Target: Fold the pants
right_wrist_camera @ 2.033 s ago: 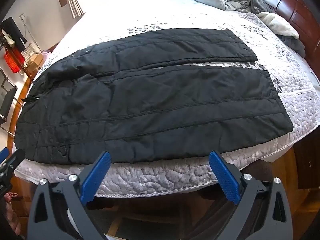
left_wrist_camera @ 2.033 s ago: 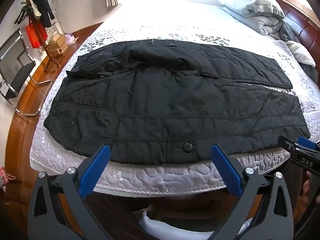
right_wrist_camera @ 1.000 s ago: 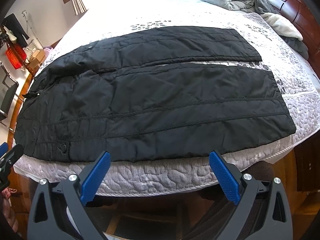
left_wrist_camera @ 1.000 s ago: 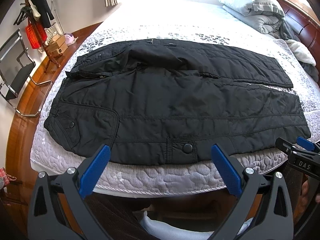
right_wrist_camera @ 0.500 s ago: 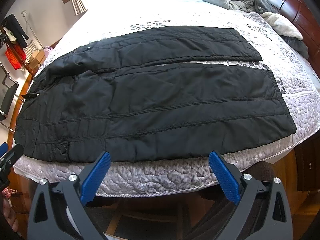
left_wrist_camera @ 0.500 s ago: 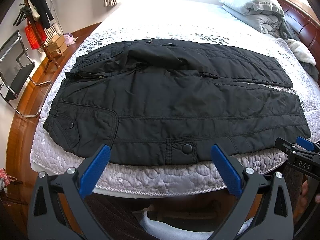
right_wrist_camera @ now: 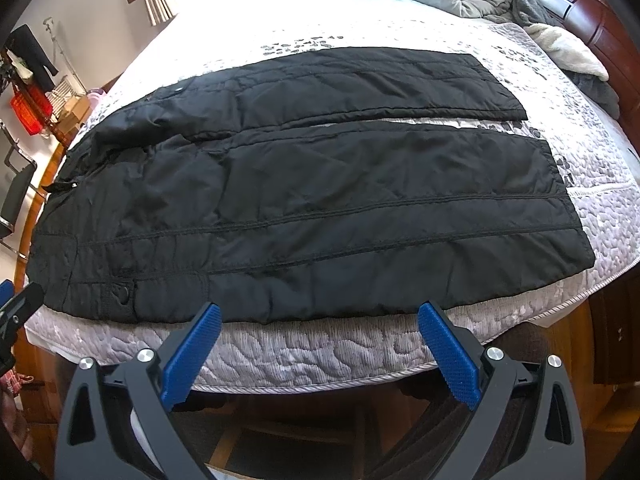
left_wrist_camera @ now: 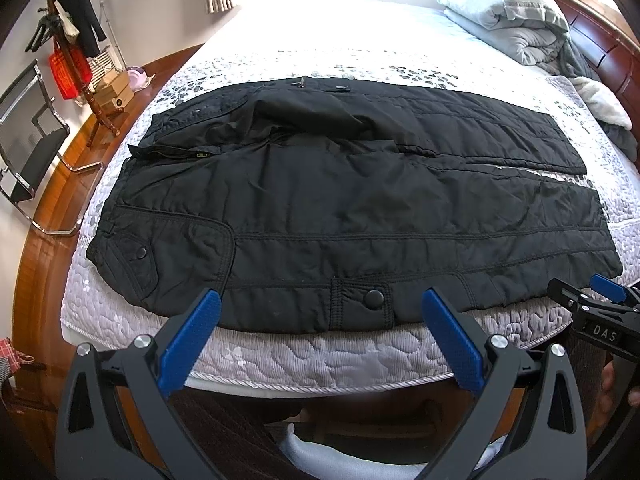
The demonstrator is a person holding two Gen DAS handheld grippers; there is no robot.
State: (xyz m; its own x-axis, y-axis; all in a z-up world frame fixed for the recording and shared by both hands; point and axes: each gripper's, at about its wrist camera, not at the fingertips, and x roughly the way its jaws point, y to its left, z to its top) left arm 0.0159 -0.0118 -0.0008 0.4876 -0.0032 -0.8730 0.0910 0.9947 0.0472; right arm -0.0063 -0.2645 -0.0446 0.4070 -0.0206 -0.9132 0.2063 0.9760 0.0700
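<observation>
So, you have the black padded pants (left_wrist_camera: pixel 352 208) laid flat across the bed (left_wrist_camera: pixel 320 356), waistband toward your left and both leg hems toward your right, which is presumably why you stand where you do: the long near edge of the garment runs just in front of both grippers. The two legs lie side by side with a thin strip of quilt showing between them near the hems, so nothing is folded yet, as far as I can judge.

Your left gripper (left_wrist_camera: pixel 318 330) hangs with its blue pads spread wide and nothing between them, aimed at the near edge around the snap pocket (left_wrist_camera: pixel 374 299). Your right gripper (right_wrist_camera: pixel 318 330) is likewise spread and empty, pointed at the near leg's lower stretch; it touches no cloth (its tip also shows at the far right of the left view).

The near leg's edge sits close to the mattress lip, with only a narrow band of quilt between them, so you can likely slide a lower finger under it from the side. Beyond the far leg the quilt is bare for a good stretch before the folded duvet (left_wrist_camera: pixel 504 12) and the heap by the headboard, so there is room to carry the near leg over onto the far one.
</observation>
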